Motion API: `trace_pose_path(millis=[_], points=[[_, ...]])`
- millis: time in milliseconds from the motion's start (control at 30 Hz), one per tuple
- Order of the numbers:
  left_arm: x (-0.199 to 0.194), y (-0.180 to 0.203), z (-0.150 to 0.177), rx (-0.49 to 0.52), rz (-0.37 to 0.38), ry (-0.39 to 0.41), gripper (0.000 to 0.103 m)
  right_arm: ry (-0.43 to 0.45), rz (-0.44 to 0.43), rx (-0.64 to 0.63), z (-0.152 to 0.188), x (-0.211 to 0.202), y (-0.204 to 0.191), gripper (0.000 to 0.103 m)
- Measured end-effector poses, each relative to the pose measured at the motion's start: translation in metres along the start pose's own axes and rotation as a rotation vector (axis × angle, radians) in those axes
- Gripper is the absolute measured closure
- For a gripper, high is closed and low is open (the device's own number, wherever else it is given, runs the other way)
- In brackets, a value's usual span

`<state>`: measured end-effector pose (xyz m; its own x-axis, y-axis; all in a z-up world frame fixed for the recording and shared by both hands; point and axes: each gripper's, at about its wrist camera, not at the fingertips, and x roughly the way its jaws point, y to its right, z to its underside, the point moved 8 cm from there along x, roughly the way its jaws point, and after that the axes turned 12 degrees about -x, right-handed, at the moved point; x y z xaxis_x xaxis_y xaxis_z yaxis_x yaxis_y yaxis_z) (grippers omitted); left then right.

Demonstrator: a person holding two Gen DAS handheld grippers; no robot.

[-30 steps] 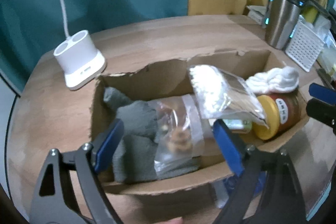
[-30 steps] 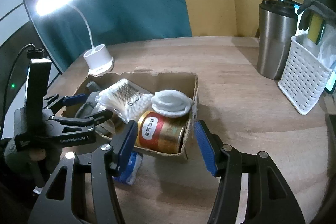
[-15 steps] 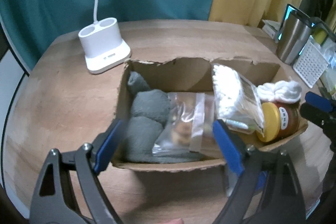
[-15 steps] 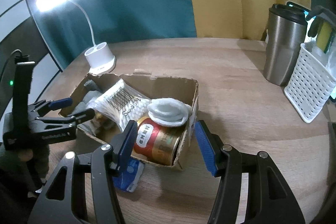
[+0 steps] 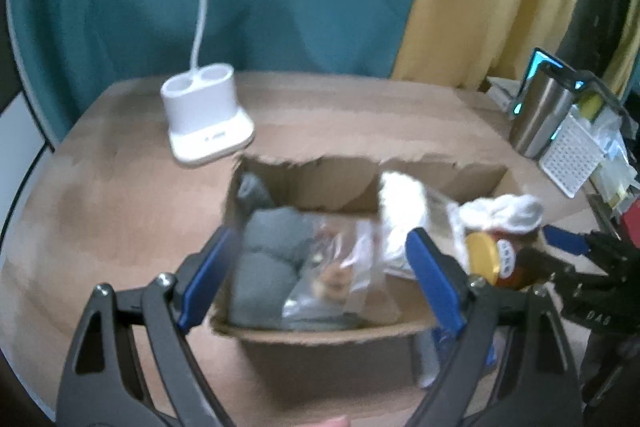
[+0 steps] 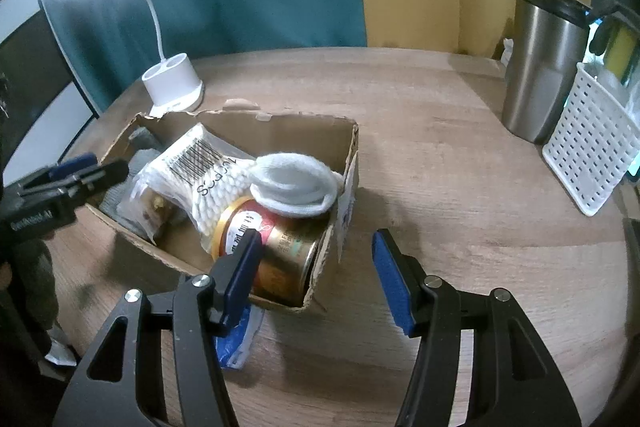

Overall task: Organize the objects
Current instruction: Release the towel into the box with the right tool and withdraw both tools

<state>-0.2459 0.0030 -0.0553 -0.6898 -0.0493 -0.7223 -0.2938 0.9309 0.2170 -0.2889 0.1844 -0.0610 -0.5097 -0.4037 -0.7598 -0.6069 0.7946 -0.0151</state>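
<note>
Cardboard box [image 6: 349, 163] on desk [image 6: 460, 155], packed. Cotton swab bag [image 6: 208, 179] barcode up, lettering unreadable. Can [image 6: 276, 247] on its side, Chinese label. Left gripper [image 5: 320, 279] and right gripper [image 6: 316, 275] both apart, empty, near the box.

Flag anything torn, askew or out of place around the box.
The cardboard box has a ragged, torn rim. A blue packet lies on the table, half under the box. The can lies on its side inside it.
</note>
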Motion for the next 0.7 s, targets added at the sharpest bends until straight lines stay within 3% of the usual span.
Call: trace_pose_path(millis=[100,433,700], points=[[0.009,0.010,-0.002,0.042,-0.013,0.000,0.015,0.001,-0.002,0.004,0.000,-0.001,0.000,0.041],[0.051,0.021,0.022,0.087,-0.052,-0.129,0.015,0.006,0.021,0.045,0.008,-0.002,0.016,0.037],[0.041,0.020,0.019,0.068,-0.034,-0.111,0.015,0.012,0.029,0.058,0.008,-0.004,0.016,0.037]])
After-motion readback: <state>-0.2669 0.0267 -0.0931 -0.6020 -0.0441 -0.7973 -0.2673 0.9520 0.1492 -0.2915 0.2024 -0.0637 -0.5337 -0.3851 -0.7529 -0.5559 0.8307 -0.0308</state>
